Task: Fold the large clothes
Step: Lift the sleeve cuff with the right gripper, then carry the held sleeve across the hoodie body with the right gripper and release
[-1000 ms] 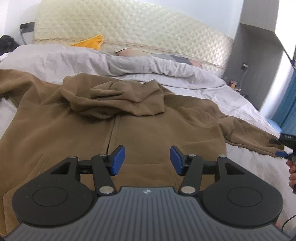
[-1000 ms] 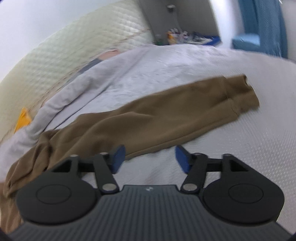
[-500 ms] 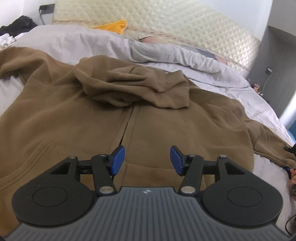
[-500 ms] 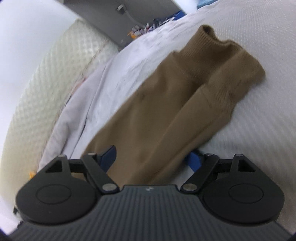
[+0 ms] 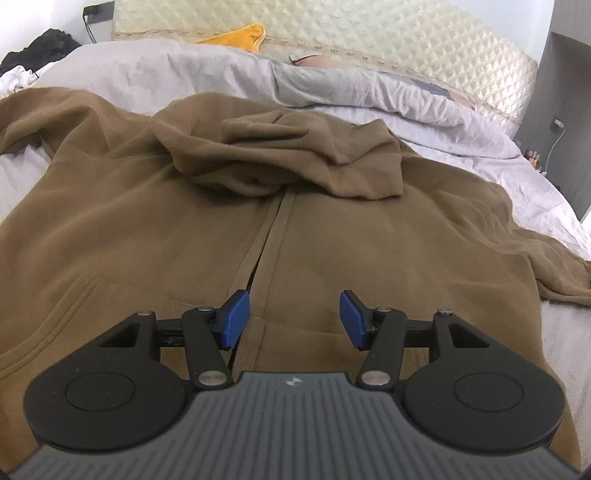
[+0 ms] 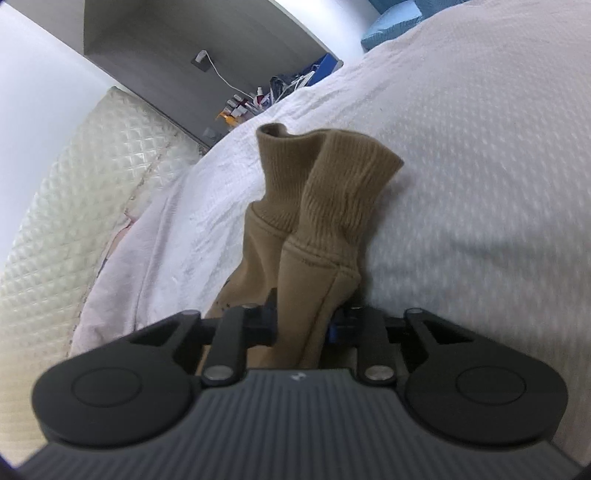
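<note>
A brown zip hoodie (image 5: 166, 229) lies front up on the bed, its hood (image 5: 280, 158) crumpled over the collar and the zipper (image 5: 267, 236) running down the middle. My left gripper (image 5: 293, 319) hovers open just above the lower front, beside the zipper, with nothing between its blue pads. One sleeve trails off to the right (image 5: 554, 273). In the right wrist view that sleeve's ribbed cuff (image 6: 343, 181) sticks up from the white sheet (image 6: 480, 166). My right gripper (image 6: 303, 325) is closing on the sleeve just behind the cuff, and the fabric is bunched and pinched between its jaws.
A quilted cream headboard (image 5: 369, 37) runs along the back, with a grey duvet (image 5: 184, 74) and a yellow cloth (image 5: 240, 35) before it. Dark clothes (image 5: 44, 44) sit at the far left. A cluttered bedside shelf (image 6: 258, 99) stands past the bed's corner.
My right gripper came in over the sleeve end, rolled, and closed on the fabric behind the cuff. My left gripper sank forward over the hoodie's front, still open.
</note>
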Action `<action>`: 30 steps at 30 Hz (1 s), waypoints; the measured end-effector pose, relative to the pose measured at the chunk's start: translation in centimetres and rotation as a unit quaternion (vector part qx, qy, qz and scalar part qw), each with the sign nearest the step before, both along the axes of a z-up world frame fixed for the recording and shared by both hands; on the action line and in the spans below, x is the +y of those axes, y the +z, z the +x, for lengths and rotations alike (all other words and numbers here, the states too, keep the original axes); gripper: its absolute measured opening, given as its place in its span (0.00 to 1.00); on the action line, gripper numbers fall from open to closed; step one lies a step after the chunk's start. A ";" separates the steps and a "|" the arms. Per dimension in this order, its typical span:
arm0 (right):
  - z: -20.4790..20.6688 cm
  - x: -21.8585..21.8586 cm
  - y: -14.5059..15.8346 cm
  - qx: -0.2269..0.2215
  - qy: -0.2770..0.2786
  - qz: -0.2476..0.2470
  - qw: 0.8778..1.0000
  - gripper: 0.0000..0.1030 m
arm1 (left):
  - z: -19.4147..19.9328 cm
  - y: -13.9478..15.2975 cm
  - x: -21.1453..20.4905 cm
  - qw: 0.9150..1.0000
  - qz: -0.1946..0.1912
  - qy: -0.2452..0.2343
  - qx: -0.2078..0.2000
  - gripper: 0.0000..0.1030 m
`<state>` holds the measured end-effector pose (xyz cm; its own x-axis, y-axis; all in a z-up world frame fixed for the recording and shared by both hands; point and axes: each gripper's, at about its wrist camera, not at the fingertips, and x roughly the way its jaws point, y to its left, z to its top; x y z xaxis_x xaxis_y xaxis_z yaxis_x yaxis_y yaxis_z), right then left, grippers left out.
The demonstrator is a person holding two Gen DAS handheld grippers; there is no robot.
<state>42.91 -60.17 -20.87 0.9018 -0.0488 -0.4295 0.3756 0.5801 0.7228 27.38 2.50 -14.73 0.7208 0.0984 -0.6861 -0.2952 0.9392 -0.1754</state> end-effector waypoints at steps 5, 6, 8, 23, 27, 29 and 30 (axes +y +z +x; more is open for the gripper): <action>0.4 -2.8 0.8 0.004 -0.026 -0.015 1.000 0.18 | -0.2 0.1 -0.3 1.000 0.011 -0.005 -0.003 0.58; 0.4 -2.7 0.9 0.008 -0.026 -0.021 0.999 0.18 | -0.2 0.3 -0.3 1.000 0.014 -0.007 -0.005 0.58; 0.6 -2.0 1.6 0.010 -0.031 -0.043 0.999 0.18 | -0.4 0.6 -0.1 1.000 0.014 -0.007 -0.008 0.58; -5.4 7.5 18.6 -0.107 0.007 -0.158 0.982 0.18 | -3.1 3.2 2.1 0.997 -0.042 -0.059 -0.029 0.58; -7.9 13.4 24.9 -0.140 0.041 -0.211 0.967 0.18 | -4.6 4.1 3.6 0.996 -0.056 -0.048 -0.051 0.58; -9.1 17.1 27.7 -0.163 0.061 -0.246 0.953 0.18 | -5.3 4.7 4.7 0.996 -0.058 -0.038 -0.064 0.58; -10.0 19.1 28.9 -0.177 0.071 -0.262 0.946 0.18 | -5.6 5.1 5.3 0.995 -0.061 -0.033 -0.072 0.58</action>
